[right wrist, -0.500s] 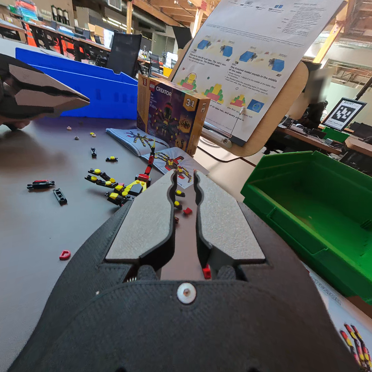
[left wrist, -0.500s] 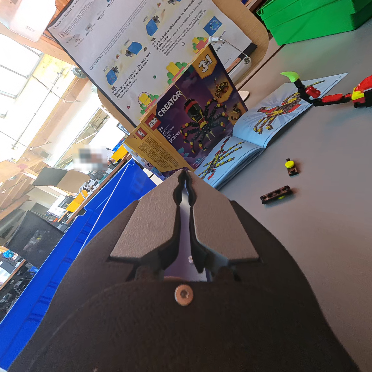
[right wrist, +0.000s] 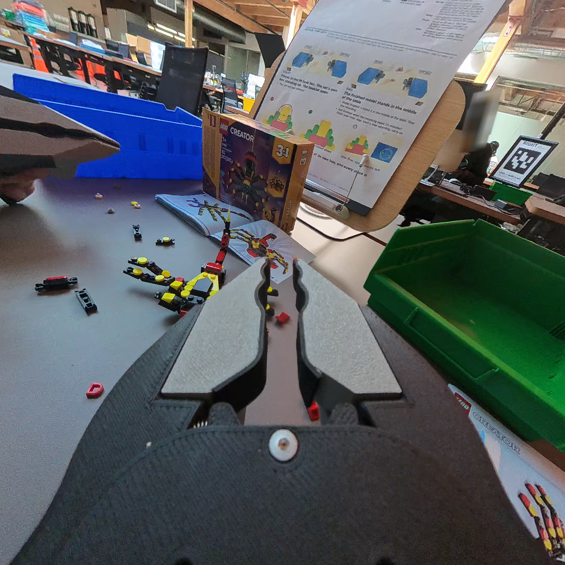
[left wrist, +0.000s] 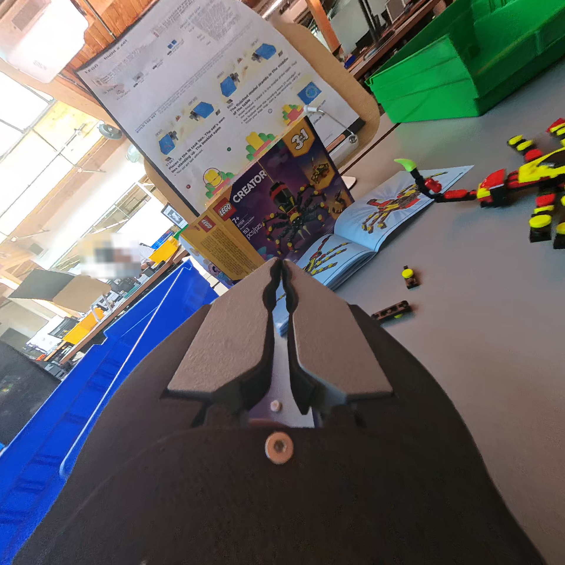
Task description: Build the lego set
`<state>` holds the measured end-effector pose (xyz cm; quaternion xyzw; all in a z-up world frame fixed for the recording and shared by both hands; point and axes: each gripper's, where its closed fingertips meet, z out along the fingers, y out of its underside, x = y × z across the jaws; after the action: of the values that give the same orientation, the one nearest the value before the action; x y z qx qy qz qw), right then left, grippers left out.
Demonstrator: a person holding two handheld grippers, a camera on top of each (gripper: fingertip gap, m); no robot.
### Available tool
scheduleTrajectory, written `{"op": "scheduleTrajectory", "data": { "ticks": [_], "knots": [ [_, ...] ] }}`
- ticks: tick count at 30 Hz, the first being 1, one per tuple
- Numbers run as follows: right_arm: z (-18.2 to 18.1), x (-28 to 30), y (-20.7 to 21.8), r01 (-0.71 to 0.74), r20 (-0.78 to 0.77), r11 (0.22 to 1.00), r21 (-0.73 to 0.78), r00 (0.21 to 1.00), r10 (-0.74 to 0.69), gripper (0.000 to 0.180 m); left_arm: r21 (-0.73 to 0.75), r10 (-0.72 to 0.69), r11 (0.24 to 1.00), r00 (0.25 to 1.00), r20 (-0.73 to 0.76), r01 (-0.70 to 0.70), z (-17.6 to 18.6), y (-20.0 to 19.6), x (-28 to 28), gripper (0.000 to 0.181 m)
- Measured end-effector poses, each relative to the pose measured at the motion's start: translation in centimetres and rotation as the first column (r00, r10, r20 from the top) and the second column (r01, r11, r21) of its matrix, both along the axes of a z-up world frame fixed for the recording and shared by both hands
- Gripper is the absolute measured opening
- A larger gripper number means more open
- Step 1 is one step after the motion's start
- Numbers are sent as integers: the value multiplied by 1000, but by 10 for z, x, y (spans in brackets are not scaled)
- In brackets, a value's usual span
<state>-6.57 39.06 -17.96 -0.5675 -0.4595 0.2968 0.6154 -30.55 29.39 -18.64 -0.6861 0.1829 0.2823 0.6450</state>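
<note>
In the left wrist view, the blue bin [left wrist: 101, 360] runs off the lower left edge. At centre the left gripper [left wrist: 281, 265] has its tips pressed together with nothing between them, hiding part of the open booklet [left wrist: 376, 226] (a tiny pale stud lies at the base of the fingers). The part-built model [left wrist: 519, 189] is cut off at the right edge.

In the right wrist view, that model [right wrist: 189, 284] lies left of centre among loose pieces, its near side hidden behind the right gripper [right wrist: 279, 260], whose tips stand a little apart and hold nothing. The green bin [right wrist: 477, 305] is cropped at right.
</note>
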Motion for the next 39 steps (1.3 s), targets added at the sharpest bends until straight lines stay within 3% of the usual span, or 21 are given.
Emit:
{"op": "scheduleTrajectory", "data": {
  "ticks": [1,9,18,25,28,30,33,39],
  "knots": [
    [-2,-1,0,0,11,1000,3,1000,0,10,5,-12,1000,1000,14,12,1,-1,2,0],
    [-6,-3,0,12,41,1000,12,999,-13,9,77,-117,991,980,161,105,15,-15,16,0],
    [2,7,6,22,-18,999,-23,1000,-23,8,124,-118,989,924,363,78,23,-25,1,0],
    [0,-4,1,-79,29,996,-43,996,80,11,56,-166,986,904,395,157,26,-18,7,1],
    [-4,-13,-3,-139,78,989,-49,987,143,12,35,-180,983,910,374,180,61,-19,-6,1],
    [-7,-16,-5,-163,109,985,-58,980,169,13,-7,-202,975,901,384,221,91,-29,-22,5],
    [-10,-15,-4,-183,99,980,-79,977,191,12,-118,-121,977,914,386,179,112,-42,-81,17],
    [-5,-8,9,-189,6,973,-134,981,192,9,-362,84,926,878,472,107,81,-23,-204,33]
  ]
}}
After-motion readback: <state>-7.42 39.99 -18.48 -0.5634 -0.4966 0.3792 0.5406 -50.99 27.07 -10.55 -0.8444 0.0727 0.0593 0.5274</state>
